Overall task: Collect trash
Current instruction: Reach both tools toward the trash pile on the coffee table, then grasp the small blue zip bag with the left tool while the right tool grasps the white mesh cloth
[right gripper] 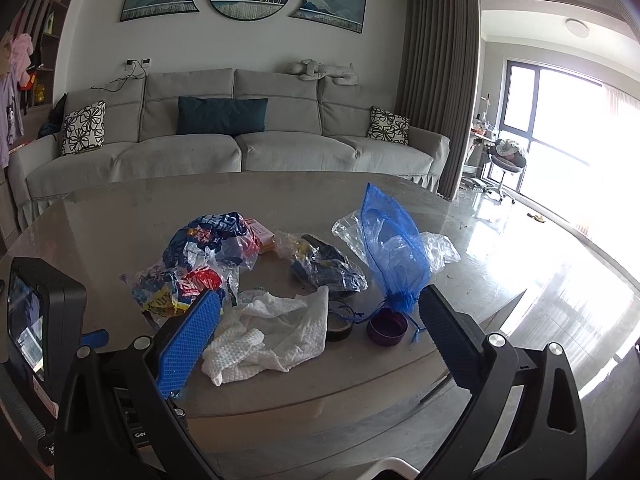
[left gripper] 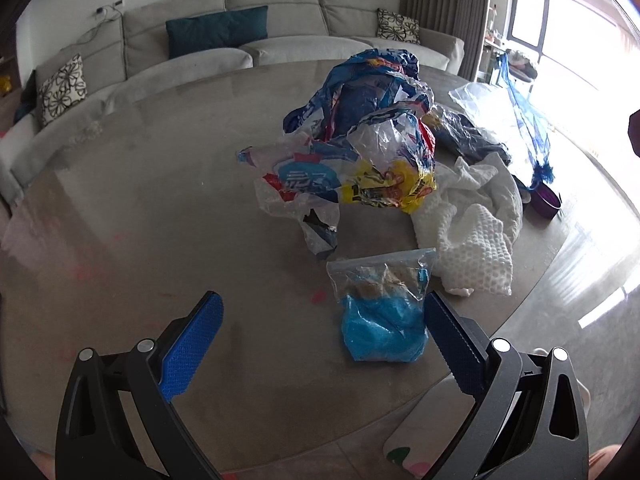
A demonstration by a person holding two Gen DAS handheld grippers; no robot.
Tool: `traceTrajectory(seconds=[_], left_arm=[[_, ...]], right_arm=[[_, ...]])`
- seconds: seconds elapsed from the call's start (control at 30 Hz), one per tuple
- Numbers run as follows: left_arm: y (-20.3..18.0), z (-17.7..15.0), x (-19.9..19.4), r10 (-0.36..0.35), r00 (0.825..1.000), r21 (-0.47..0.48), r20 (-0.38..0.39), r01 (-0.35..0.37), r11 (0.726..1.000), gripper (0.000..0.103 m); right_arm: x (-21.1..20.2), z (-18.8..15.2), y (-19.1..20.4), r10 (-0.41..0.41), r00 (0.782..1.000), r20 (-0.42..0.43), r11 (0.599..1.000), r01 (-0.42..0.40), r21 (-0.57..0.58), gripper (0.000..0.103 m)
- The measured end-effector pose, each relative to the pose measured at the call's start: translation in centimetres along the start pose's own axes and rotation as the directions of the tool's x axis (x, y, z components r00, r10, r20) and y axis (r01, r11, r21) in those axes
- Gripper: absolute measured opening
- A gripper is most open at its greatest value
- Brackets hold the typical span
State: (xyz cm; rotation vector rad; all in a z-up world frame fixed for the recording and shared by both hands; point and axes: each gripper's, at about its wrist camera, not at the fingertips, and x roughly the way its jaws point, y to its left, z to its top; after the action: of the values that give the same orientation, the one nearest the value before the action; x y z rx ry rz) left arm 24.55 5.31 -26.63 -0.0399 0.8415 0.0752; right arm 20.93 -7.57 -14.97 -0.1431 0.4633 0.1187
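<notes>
Left wrist view: left gripper spread wide, empty, over grey round table.
Trash: crumpled printed plastic wrappers, white paper towel, clear zip bag with blue contents touching its right finger.
Right gripper: gaping, empty.
Risk: slippery film may slide from the pads.

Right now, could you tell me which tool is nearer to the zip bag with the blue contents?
Left. The left tool is open with the zip bag just inside its right finger. The right tool faces the white paper towel; the bag is outside its view.

pink box half behind wrappers
</notes>
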Motion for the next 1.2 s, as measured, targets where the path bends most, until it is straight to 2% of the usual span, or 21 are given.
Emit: traceTrajectory(seconds=[0.13, 0.37, 0.4, 0.43, 0.47, 0.6, 0.7, 0.77, 0.9, 1.1, 1.13, 1.2], left_arm=[[0.2, -0.1, 0.9, -0.039, 0.999, -0.048, -0.030, 0.038, 0.998, 0.099], [-0.4, -0.1, 1.5, -0.015, 1.000, 0.004, -0.006, 0.016, 1.000, 0.099], [-0.5, -0.1, 1.5, -0.019, 1.000, 0.007, -0.006, 0.019, 1.000, 0.096], [-0.6, -0.1, 1.3, -0.038, 0.999, 0.012, 0.003, 0.038, 0.999, 0.088], [-0.8, -0.1, 0.8, -0.076, 0.997, 0.026, 0.020, 0.075, 0.997, 0.036], [0.4, 0.1, -1.3, -0.126, 0.992, -0.029, 0.024, 0.126, 0.992, 0.033], [1.2, 0.3, -4.6, -0.098, 0.990, -0.010, 0.105, 0.099, 0.995, 0.033], [1.7, 0.6, -6.1, -0.082, 0.988, 0.004, 0.134, 0.082, 0.997, 0.032], [3.3, 1.1, -7.3, -0.035, 0.988, 0.005, 0.150, 0.035, 0.999, 0.032], [5.6, 0.9, -7.9, -0.022, 0.991, -0.030, 0.131, 0.027, 0.999, 0.032], [5.8, 0.8, -7.9, -0.021, 0.992, -0.027, 0.128, 0.025, 0.999, 0.032], [5.9, 0.7, -7.9, -0.017, 0.992, -0.022, 0.126, 0.020, 1.000, 0.032]], right_arm=[[0.2, 0.0, 0.3, 0.005, 1.000, -0.001, 1.000, -0.005, -0.004, 0.099], [0.2, -0.4, 0.3, 0.001, 1.000, -0.006, 1.000, -0.001, 0.001, 0.099], [0.2, -0.4, 0.3, 0.001, 1.000, -0.008, 1.000, -0.001, 0.003, 0.099], [0.2, -0.5, 0.3, -0.001, 1.000, -0.010, 1.000, 0.001, 0.004, 0.099], [0.2, -0.6, 0.3, 0.000, 1.000, -0.014, 1.000, 0.000, 0.003, 0.099], [0.1, -1.0, 0.4, 0.026, 0.999, -0.025, 1.000, -0.026, 0.001, 0.099], [0.4, -1.6, 0.8, 0.035, 0.999, -0.033, 0.999, -0.035, -0.001, 0.099], [1.1, -1.9, 1.1, 0.057, 0.997, -0.045, 0.998, -0.056, 0.013, 0.099], [3.3, -2.9, 2.5, 0.087, 0.994, -0.067, 0.996, -0.085, 0.026, 0.099], [7.3, -4.8, 4.7, 0.121, 0.986, -0.114, 0.993, -0.120, 0.021, 0.097], [7.8, -5.1, 5.0, 0.121, 0.985, -0.123, 0.993, -0.119, 0.019, 0.094], [8.8, -5.8, 5.5, 0.136, 0.977, -0.167, 0.991, -0.135, 0.020, 0.064]])
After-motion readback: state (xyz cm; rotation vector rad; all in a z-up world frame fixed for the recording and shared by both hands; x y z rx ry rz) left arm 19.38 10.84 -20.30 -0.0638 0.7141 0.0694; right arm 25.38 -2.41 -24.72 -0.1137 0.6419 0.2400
